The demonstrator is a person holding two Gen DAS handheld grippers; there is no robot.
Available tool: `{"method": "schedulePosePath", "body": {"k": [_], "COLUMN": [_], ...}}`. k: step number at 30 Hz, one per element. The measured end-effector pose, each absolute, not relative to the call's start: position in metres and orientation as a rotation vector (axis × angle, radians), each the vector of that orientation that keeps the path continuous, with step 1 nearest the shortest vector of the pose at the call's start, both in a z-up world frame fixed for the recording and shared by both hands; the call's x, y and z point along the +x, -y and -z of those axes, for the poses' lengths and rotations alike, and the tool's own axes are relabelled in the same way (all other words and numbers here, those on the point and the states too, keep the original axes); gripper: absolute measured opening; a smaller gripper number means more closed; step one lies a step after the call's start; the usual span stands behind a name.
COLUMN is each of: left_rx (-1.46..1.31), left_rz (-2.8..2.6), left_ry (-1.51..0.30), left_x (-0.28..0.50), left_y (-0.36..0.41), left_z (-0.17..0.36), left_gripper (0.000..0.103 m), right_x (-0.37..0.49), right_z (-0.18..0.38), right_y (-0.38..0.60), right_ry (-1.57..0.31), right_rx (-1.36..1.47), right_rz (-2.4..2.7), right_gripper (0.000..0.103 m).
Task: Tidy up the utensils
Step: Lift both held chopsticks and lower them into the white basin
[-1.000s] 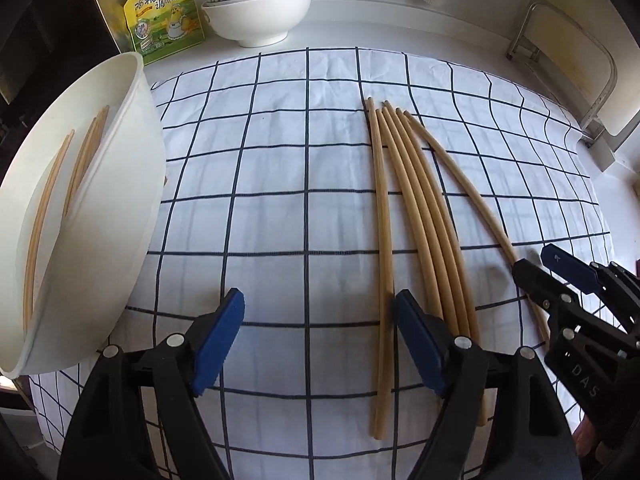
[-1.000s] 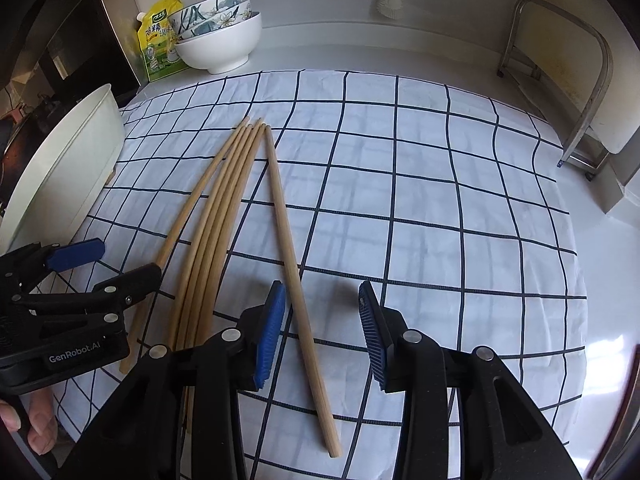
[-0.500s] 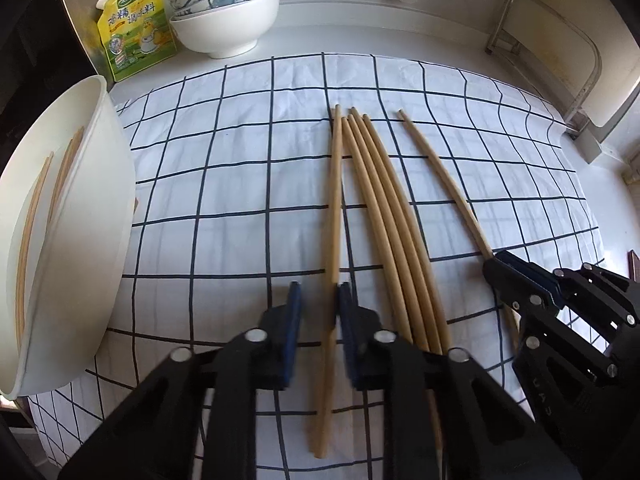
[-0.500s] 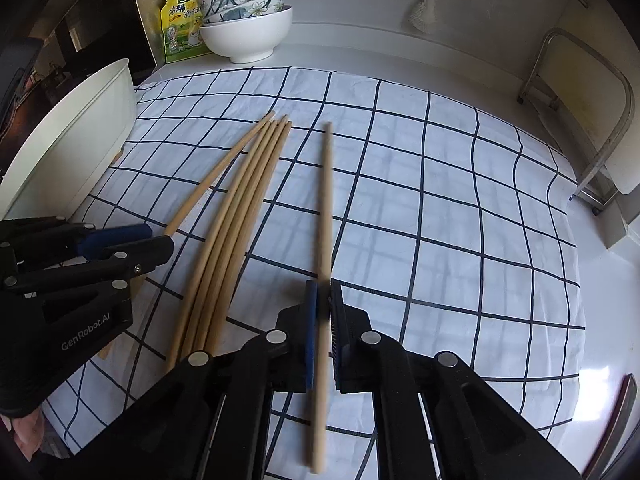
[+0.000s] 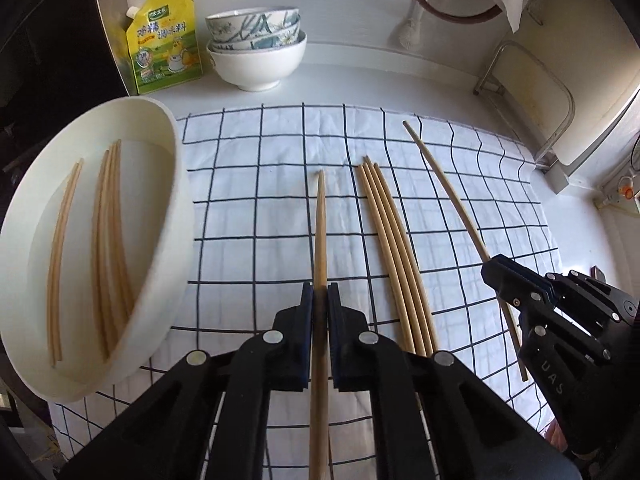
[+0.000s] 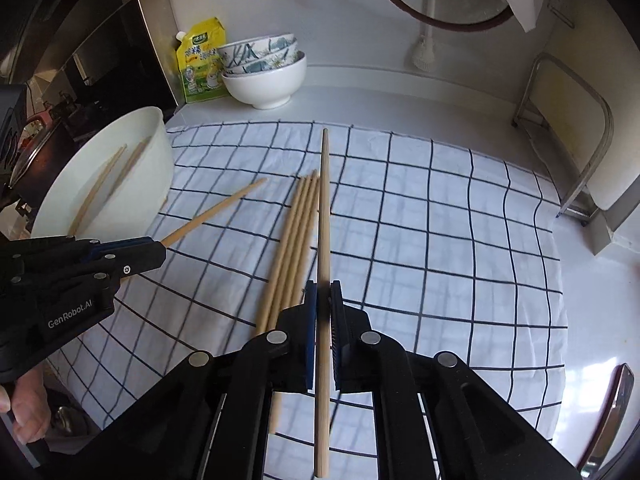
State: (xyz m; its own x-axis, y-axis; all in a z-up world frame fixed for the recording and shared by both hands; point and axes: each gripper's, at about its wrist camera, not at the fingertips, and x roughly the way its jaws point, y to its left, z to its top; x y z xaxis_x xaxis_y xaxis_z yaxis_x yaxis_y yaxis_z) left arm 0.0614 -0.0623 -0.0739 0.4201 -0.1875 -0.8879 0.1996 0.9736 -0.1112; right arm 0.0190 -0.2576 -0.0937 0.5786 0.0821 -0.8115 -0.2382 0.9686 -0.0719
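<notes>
My left gripper point(image 5: 320, 300) is shut on one wooden chopstick point(image 5: 320, 232) and holds it above the checked cloth point(image 5: 248, 216). My right gripper point(image 6: 323, 296) is shut on another chopstick point(image 6: 325, 200), also lifted. Three chopsticks point(image 5: 390, 240) lie side by side on the cloth between the two held ones; they also show in the right wrist view point(image 6: 294, 240). A white oval tray point(image 5: 168, 240) at the left holds several chopsticks point(image 5: 108, 240). The right gripper shows in the left wrist view point(image 5: 496, 272), the left gripper in the right wrist view point(image 6: 156, 254).
Stacked bowls point(image 5: 256, 56) and a yellow refill pouch point(image 5: 164, 40) stand at the back of the counter. A metal rack point(image 5: 532, 92) stands at the right. A dark appliance point(image 6: 80, 40) is at the far left.
Both grippers closed on a chopstick each and have lifted them off the cloth. The views have risen and pulled back, so the tray's inside now shows.
</notes>
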Motion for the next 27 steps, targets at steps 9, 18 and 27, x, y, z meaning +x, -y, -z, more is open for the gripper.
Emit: {"method": "schedulePosePath", "body": {"k": [9, 18, 27], "left_rx": [-0.046, -0.106, -0.116], "left_rz": [0.260, 0.253, 0.139], "left_ry": [-0.982, -0.810, -0.778], "left_x": [0.062, 0.065, 0.081], "left_y": [0.012, -0.044, -0.116], "left_z": [0.008, -0.066, -0.076], "left_gripper": [0.008, 0.007, 0.007], "right_x": [0.024, 0.031, 0.048], "right_z": [0.054, 0.032, 0.036], "right_y": [0.202, 0.146, 0.079], "right_ry": [-0.846, -0.781, -0.784], "right_rx": [-0.187, -0.198, -0.183], "right_rz": [-0.260, -0.334, -0.446], "right_gripper": [0.007, 0.007, 0.007]}}
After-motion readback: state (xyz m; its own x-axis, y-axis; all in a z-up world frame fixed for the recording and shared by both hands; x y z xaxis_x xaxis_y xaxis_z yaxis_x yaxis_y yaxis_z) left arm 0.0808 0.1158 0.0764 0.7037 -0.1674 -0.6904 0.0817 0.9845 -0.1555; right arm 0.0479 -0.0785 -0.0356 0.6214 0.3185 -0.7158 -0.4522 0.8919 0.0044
